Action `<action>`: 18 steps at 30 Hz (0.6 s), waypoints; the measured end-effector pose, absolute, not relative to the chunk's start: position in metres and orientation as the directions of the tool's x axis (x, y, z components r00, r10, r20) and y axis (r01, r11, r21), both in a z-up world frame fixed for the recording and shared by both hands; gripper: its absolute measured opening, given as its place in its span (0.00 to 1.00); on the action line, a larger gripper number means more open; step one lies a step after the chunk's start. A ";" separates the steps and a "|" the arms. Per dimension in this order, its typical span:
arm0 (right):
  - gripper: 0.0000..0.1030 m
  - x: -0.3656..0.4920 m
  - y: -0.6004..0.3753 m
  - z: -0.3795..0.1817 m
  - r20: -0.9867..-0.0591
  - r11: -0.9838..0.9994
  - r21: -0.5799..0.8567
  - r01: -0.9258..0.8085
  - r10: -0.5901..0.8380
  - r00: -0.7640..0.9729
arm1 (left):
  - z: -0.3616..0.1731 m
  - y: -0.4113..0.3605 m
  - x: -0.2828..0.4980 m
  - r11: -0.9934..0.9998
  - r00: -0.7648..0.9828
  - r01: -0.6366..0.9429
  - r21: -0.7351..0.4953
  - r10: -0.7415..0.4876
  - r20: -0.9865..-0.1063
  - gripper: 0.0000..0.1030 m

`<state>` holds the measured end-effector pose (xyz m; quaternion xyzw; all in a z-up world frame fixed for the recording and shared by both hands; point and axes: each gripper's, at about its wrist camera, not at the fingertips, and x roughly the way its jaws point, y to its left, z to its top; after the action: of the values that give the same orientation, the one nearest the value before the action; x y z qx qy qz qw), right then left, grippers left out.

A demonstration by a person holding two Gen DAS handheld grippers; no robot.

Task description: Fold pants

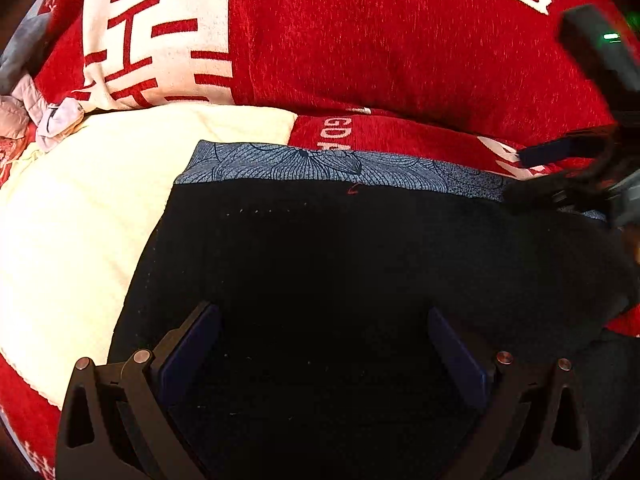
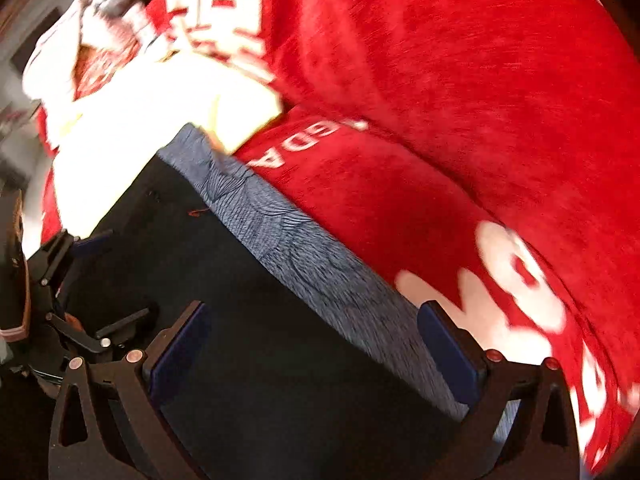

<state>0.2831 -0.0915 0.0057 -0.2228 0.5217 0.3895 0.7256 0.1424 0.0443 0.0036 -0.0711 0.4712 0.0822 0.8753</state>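
The pants [image 1: 340, 248] are dark navy, almost black, with a blue floral-print band [image 1: 320, 162] along the far edge. They lie flat on a red blanket. My left gripper [image 1: 324, 344] is open above the dark cloth, its jaws wide apart and empty. My right gripper [image 2: 316, 344] is open over the pants [image 2: 240, 320] near the floral band [image 2: 304, 248], jaws wide apart. The right gripper also shows at the right edge of the left wrist view [image 1: 560, 172], by the band's right end. The left gripper shows at the left edge of the right wrist view [image 2: 64, 280].
A red blanket [image 1: 380, 40] with white characters covers the surface behind the pants. A cream cloth [image 1: 80, 208] lies to the left, partly under the pants. Crumpled grey and pink clothes [image 1: 24, 112] lie at the far left.
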 end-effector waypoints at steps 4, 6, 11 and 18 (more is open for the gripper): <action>1.00 0.294 -0.075 -0.025 -0.941 0.546 0.095 -0.832 0.323 0.105 | 0.000 0.042 0.147 0.976 0.553 -0.213 -0.053 0.076 -0.830 1.00; 1.00 0.298 -0.075 -0.027 -0.927 0.545 0.122 -0.830 0.361 0.100 | 0.000 0.043 0.148 0.975 0.556 -0.212 -0.058 0.072 -0.828 1.00; 1.00 0.298 -0.076 -0.030 -0.918 0.548 0.127 -0.827 0.380 0.112 | -0.001 0.043 0.148 0.975 0.560 -0.212 -0.067 0.065 -0.826 1.00; 0.23 0.274 -0.066 -0.005 -0.927 0.529 0.098 -0.843 0.356 0.116 | 0.009 0.045 0.159 0.980 0.480 -0.190 -0.067 0.033 -0.876 1.00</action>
<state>0.2742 -0.0659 -0.0051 -0.2373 0.5129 0.4231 0.7083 0.1595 0.0451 0.0089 -0.0773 0.5055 0.0651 0.8569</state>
